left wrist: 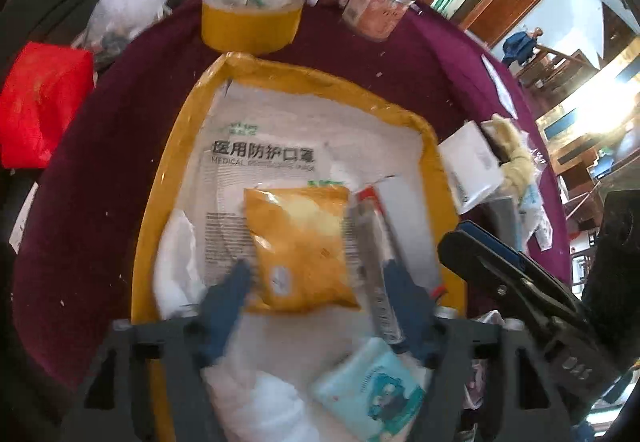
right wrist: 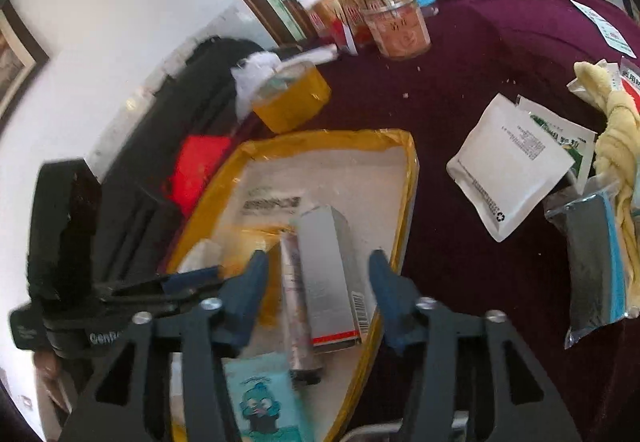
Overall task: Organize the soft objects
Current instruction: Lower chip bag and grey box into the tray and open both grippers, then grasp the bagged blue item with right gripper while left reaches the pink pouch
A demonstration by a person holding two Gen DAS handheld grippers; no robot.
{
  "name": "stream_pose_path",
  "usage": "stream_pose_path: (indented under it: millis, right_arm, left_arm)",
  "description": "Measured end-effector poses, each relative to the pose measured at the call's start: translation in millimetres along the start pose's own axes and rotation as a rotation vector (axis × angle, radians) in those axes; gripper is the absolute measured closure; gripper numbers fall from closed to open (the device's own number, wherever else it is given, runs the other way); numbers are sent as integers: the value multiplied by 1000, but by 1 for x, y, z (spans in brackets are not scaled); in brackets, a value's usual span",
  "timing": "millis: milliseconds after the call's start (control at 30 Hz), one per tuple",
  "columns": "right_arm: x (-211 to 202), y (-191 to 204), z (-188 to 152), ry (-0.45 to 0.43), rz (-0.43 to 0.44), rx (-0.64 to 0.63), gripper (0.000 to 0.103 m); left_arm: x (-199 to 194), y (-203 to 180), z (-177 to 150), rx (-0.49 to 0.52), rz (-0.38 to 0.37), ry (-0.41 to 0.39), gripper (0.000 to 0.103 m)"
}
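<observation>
A yellow-rimmed tray (left wrist: 158,178) on the maroon tablecloth holds a white mask packet (left wrist: 264,154), a yellow pouch (left wrist: 300,250), a silver tube (left wrist: 372,254), a silver box (right wrist: 328,274) and a teal tissue pack (left wrist: 368,386). My left gripper (left wrist: 316,278) is open above the tray, its fingers on either side of the yellow pouch. My right gripper (right wrist: 316,266) is open over the tray's near right part, around the silver box and tube (right wrist: 294,302). The tray also shows in the right wrist view (right wrist: 410,178). Right of the tray lie a white pouch (right wrist: 512,166), a yellow cloth (right wrist: 616,138) and a bagged dark sponge (right wrist: 596,270).
A roll of yellow tape (left wrist: 250,18) stands behind the tray. Clear jars and bottles (right wrist: 396,22) stand at the table's back. A red bag (left wrist: 40,102) and a white plastic bag (left wrist: 124,2) lie left of the table. A paper slip (right wrist: 604,26) lies far right.
</observation>
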State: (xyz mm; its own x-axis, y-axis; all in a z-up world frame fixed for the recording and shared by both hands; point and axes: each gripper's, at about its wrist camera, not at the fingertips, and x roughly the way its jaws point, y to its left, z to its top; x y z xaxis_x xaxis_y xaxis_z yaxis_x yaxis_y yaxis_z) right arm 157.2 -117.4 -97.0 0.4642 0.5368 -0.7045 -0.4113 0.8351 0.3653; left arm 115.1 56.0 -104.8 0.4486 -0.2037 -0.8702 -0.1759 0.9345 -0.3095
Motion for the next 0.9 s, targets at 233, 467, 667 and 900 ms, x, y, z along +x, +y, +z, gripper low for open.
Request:
stream_pose_path:
  millis: [233, 467, 667, 900]
  right_arm:
    - [-58, -13, -13, -90, 90, 44, 35]
    - [-113, -63, -53, -146, 129, 98, 32]
    - [-156, -104, -74, -223, 61, 165, 27]
    - [-172, -144, -91, -210, 68, 196, 27]
  left_arm:
    - [-37, -32, -29, -7, -71, -137, 12]
    - [-67, -100, -60, 55, -74, -435, 10]
    - [-82, -148, -76, 258, -61, -467, 7]
    - [-59, -164, -94, 371, -66, -344, 6]
